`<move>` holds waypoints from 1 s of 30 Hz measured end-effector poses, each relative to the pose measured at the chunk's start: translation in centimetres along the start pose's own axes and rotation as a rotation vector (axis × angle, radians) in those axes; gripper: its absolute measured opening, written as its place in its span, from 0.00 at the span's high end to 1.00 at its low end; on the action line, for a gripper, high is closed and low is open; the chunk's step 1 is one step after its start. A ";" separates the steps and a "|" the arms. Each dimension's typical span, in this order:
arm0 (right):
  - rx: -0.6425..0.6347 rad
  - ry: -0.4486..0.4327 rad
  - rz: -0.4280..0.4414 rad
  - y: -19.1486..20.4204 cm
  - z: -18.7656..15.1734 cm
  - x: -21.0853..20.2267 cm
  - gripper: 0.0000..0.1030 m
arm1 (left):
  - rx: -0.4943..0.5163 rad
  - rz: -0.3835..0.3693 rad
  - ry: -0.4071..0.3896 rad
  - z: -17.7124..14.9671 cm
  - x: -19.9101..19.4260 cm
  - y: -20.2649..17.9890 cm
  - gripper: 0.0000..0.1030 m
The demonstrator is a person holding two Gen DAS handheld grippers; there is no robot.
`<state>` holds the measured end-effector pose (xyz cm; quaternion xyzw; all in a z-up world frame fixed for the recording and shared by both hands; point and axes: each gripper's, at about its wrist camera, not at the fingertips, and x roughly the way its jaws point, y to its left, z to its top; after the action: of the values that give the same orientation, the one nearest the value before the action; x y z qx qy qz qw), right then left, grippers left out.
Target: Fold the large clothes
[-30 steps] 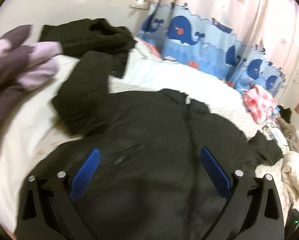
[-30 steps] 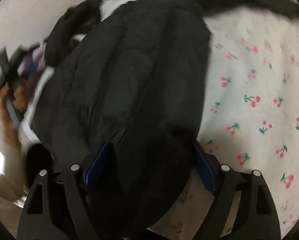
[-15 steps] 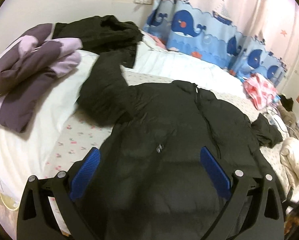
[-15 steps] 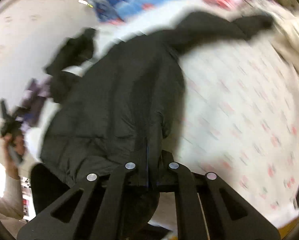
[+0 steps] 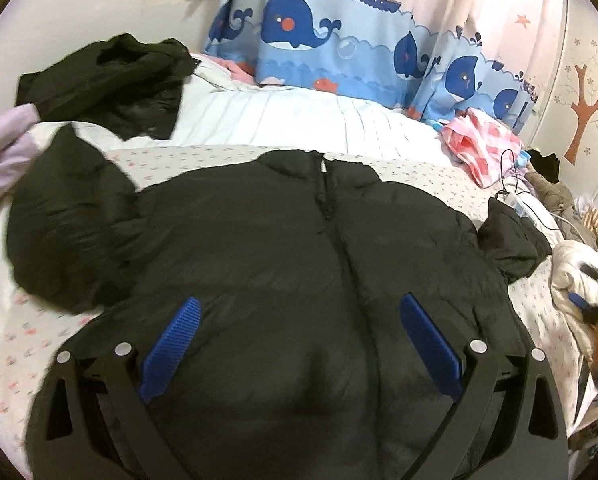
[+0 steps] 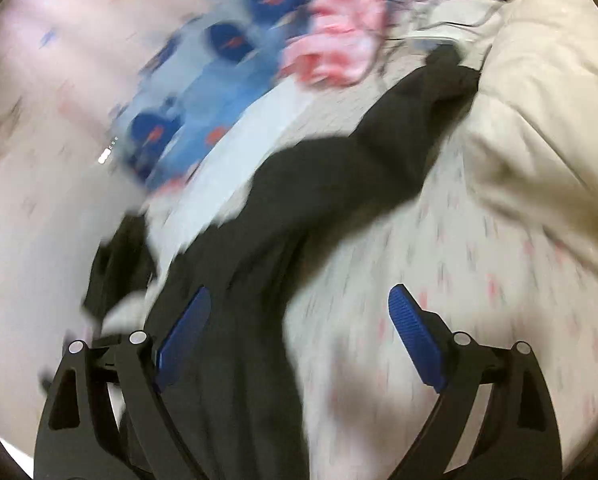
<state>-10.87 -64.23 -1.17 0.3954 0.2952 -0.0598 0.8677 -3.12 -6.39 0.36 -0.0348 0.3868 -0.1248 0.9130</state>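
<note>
A black puffer jacket [image 5: 291,248] lies spread front-up on the bed, collar far, zipper down the middle, its left sleeve [image 5: 63,232] bent outward. My left gripper [image 5: 299,340] is open and empty above the jacket's lower front. In the blurred right wrist view the jacket's right sleeve [image 6: 359,168] stretches away across the sheet. My right gripper [image 6: 299,336] is open and empty over the sheet beside the jacket's side.
A cherry-print sheet [image 5: 23,332] covers the bed. A second black garment [image 5: 111,76] and a purple quilt [image 5: 3,148] lie at the far left. A pink cloth [image 5: 479,144], cables and a cream garment [image 6: 539,92] lie right. A whale curtain [image 5: 339,40] hangs behind.
My right gripper was shut on the jacket's hem half a second ago; it has opened, let go and swung right toward the sleeve. The left gripper stayed open and turned slightly.
</note>
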 end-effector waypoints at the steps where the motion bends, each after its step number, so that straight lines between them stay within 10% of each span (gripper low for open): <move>1: -0.004 -0.039 -0.073 -0.2 1.3 1.2 0.16 | -0.003 -0.007 0.000 0.3 0.9 -0.2 0.07; 5: 0.098 -0.143 -0.366 -1.8 6.8 7.1 0.16 | 0.004 -0.029 -0.025 1.6 4.6 -1.1 0.07; 10: 0.179 -0.196 -0.500 -3.6 8.3 12.9 0.12 | 0.003 -0.034 -0.050 1.2 6.5 -0.2 0.07; 11: 0.159 -0.205 -0.489 -3.5 8.1 13.5 0.25 | -0.002 -0.029 -0.037 1.1 6.8 0.2 0.07; 12: 0.127 -0.170 -0.411 -3.2 8.6 14.6 0.87 | -0.009 -0.027 -0.026 0.9 6.8 0.7 0.07; 13: 0.122 -0.140 -0.389 -2.8 8.8 15.2 0.97 | -0.027 -0.030 -0.019 1.0 6.9 1.4 0.07; 22: -0.048 -0.524 -0.241 3.2 9.0 2.2 0.97 | -0.068 -0.044 -0.035 1.6 5.8 3.0 0.07; 30: 0.167 -0.380 -0.405 -7.0 10.7 2.8 0.97 | -0.116 -0.006 0.012 1.2 6.2 4.4 0.07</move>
<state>-5.92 -76.36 -1.79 0.3800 0.1943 -0.3288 0.8424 2.80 -3.71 -3.80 -0.0879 0.3988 -0.1053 0.9067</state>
